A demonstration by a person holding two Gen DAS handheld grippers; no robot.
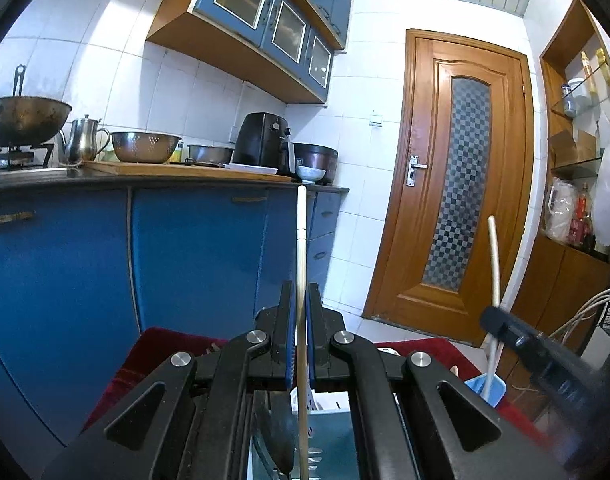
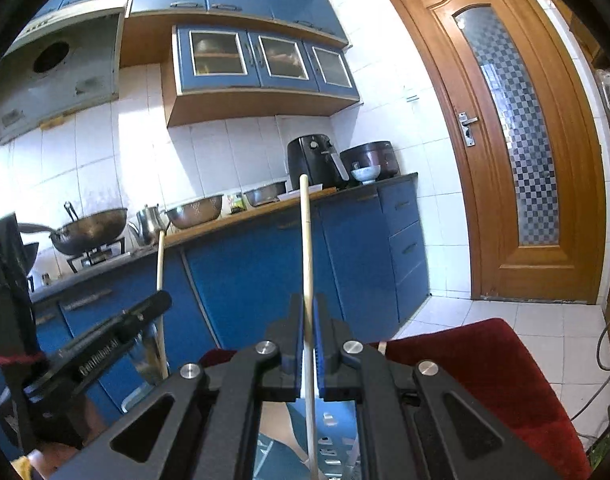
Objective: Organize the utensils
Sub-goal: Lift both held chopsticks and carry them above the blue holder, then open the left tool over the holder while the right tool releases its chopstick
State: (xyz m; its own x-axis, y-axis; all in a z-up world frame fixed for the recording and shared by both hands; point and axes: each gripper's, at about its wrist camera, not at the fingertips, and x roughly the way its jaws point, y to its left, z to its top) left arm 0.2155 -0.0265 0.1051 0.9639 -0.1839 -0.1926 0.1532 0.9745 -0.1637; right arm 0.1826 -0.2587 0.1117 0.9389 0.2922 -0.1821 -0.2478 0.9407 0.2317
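Both grippers point roughly level, aimed at the blue base cabinets (image 1: 193, 256). Left gripper (image 1: 301, 296) has its jaws clamped nearly together on a pale chopstick (image 1: 302, 240), which stands upright and runs down between the blue pads. Right gripper (image 2: 309, 312) is the same: jaws pinched on a second chopstick (image 2: 307, 248), near vertical, tip level with the counter edge. In the left view I see the right gripper low at the right edge with its stick rising above it; in the right view the left gripper sits at the left with its own stick.

Below the left jaws: a white slotted holder (image 1: 311, 400), contents unclear from here. A light blue container (image 1: 485, 390) sits just right of it, under the right gripper's stick. Both stand over a red cloth (image 2: 485, 364).

On the counter (image 1: 165, 172): wok (image 1: 25, 116), steel jug (image 1: 83, 140), colander bowl (image 1: 145, 146), black air fryer (image 1: 261, 138), small bowl (image 1: 309, 174). Wooden door (image 1: 461, 184) to the right, well apart. I see nothing between the grippers and the holder.
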